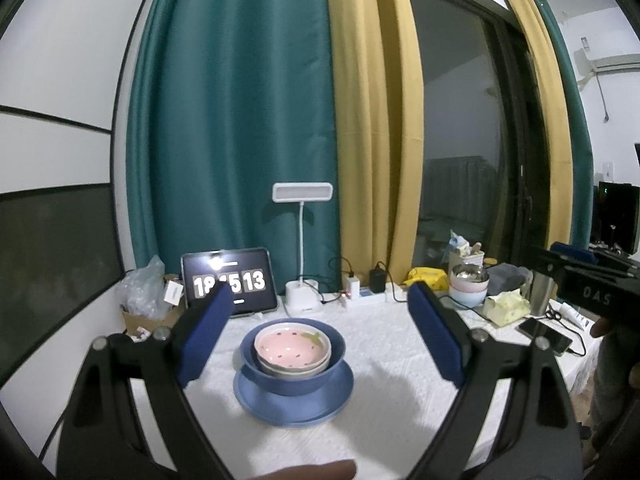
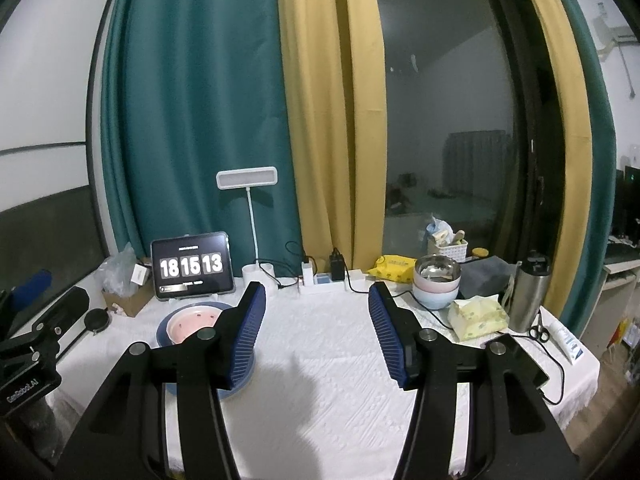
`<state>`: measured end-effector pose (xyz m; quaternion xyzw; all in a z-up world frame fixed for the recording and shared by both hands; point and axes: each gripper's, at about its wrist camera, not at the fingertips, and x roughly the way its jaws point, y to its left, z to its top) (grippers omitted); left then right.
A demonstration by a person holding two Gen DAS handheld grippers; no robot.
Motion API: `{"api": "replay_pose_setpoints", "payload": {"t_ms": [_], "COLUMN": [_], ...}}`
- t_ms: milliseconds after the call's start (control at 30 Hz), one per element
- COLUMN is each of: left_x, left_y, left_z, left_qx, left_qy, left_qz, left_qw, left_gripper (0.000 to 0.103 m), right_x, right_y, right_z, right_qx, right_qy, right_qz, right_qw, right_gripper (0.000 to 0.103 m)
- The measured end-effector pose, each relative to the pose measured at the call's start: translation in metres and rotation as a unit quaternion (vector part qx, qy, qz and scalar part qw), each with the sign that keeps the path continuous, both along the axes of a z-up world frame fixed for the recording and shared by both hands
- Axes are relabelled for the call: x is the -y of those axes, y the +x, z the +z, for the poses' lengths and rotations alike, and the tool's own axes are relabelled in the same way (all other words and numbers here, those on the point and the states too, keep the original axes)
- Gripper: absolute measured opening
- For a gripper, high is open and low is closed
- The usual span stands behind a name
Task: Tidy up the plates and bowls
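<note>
Currently holding both grippers above the near edge of the table (image 2: 340, 360), white textured cloth on top.

Left gripper (image 1: 320, 320): jaws spread wide, nothing between the pads, pointed at the stack from the near side, clear of it.
Right gripper (image 2: 316, 320): jaws apart, narrower than left, nothing pinched, aimed at bare cloth mid-table.

Stack, left of table centre: blue plate (image 1: 294, 404) at the bottom, blue bowl (image 1: 294, 372) on it, white bowl (image 1: 294, 368) nested inside, pink bowl (image 1: 290, 346) with dark seed spots and a green leaf mark on top. Upright, roughly concentric. Partly hidden behind the left finger in the right wrist view.

Second stack near the far right edge: steel bowl (image 2: 437, 270) in a pink bowl in a light blue bowl, just beside the yellow packet (image 2: 394, 268).

Along the far edge: tablet (image 2: 192, 266) showing 18 15 13, white desk lamp (image 2: 247, 179), power strip (image 2: 332, 282) with chargers plugged in.
Right edge: tissue pack (image 2: 478, 316), steel tumbler (image 2: 530, 296), scissors, tube, phone on a cable.
Far left corner: cardboard box with plastic wrap.
</note>
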<state>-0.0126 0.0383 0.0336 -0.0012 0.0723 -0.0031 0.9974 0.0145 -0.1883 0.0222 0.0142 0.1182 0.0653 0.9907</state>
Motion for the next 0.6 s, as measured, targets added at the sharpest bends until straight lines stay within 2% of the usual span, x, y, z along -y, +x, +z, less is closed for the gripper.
{"api": "replay_pose_setpoints", "payload": {"t_ms": [600], "left_x": [-0.009], "left_y": [0.0015], "left_z": [-0.004], "left_qx": [-0.004], "left_qy": [-0.012], "left_qz": [0.006], "left_qw": [0.9999], "left_gripper": [0.09], "right_x": [0.0019], "right_y": [0.0007], "right_z": [-0.0023], "right_qx": [-0.001], "right_qy": [0.004], "right_qz": [-0.002], "right_qw": [1.0], "right_gripper": [0.057]}}
